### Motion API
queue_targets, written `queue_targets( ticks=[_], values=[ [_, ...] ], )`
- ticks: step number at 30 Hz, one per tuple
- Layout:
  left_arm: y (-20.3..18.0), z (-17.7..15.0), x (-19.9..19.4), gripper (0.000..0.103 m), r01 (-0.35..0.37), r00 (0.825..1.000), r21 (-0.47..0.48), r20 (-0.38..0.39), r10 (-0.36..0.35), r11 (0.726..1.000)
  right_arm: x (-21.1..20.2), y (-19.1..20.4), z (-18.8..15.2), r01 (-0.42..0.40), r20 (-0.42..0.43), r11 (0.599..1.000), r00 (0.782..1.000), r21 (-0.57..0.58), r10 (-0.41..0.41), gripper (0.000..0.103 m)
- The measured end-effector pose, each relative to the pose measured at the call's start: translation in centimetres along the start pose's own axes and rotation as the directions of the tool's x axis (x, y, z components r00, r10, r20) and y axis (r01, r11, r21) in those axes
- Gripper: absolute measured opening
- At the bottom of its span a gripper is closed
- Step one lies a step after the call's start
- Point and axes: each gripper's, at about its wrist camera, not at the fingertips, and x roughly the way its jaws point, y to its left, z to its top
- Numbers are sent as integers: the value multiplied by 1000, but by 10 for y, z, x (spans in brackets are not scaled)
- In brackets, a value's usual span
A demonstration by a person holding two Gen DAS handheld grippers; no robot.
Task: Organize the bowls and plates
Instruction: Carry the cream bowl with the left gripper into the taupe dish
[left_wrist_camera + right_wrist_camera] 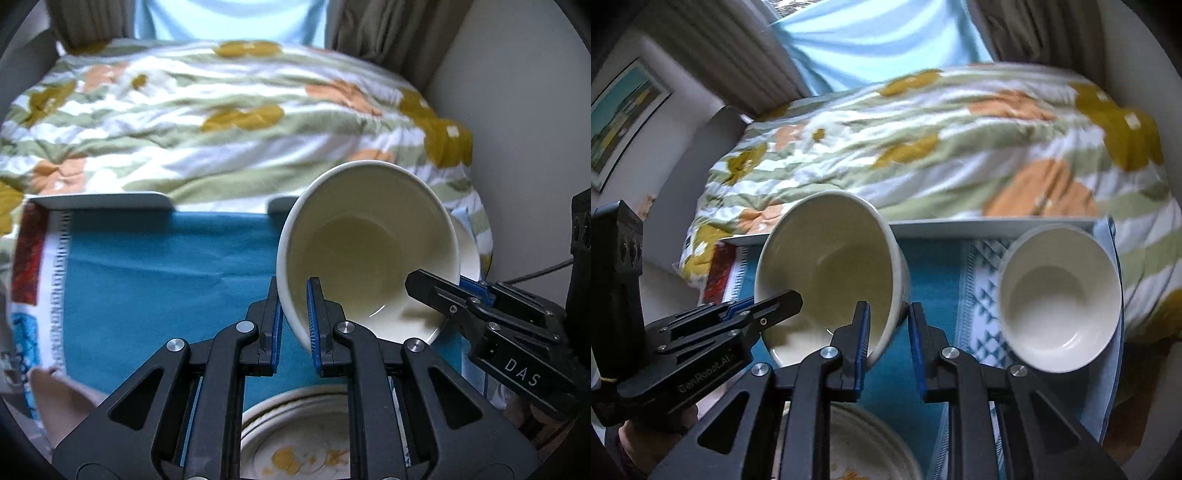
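left gripper point(295, 314): clamped on near-left rim of cream bowl point(369, 254) | right gripper point(886, 325): clamped on its opposite rim | bowl: tilted, held between both over teal cloth point(166, 277) | second bowl point(1060, 295): right of right fingers | patterned plate point(295, 443): below fingers

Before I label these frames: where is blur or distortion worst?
Left wrist view: flowered quilt smeared, cream ceramic bowl sharp. Right wrist view: quilt edges streaked, smaller white bowl soft; fisheye bends the white tray rim.
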Motion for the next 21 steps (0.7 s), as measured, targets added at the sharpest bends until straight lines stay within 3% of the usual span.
queue_targets(
  ticks=[6,11,17,21],
  values=[
    [46,-25,-71,11,-11,996,-55,93,17,998,-20,64,-12,-48,38,995,998,-85,51,19],
    [94,-53,-116,11,-21,991,-73,127,30,997,-25,123,-34,-70,43,989,996,-127,76,19],
    [161,-94,-147,11,-44,989,-115,136,60,992,-4,190,-63,-94,3,981,995,-168,95,19],
    [204,-123,-147,11,-62,993,-149,86,75,987,25,222,-84,-98,-59,982,994,-164,89,19]
  ],
)
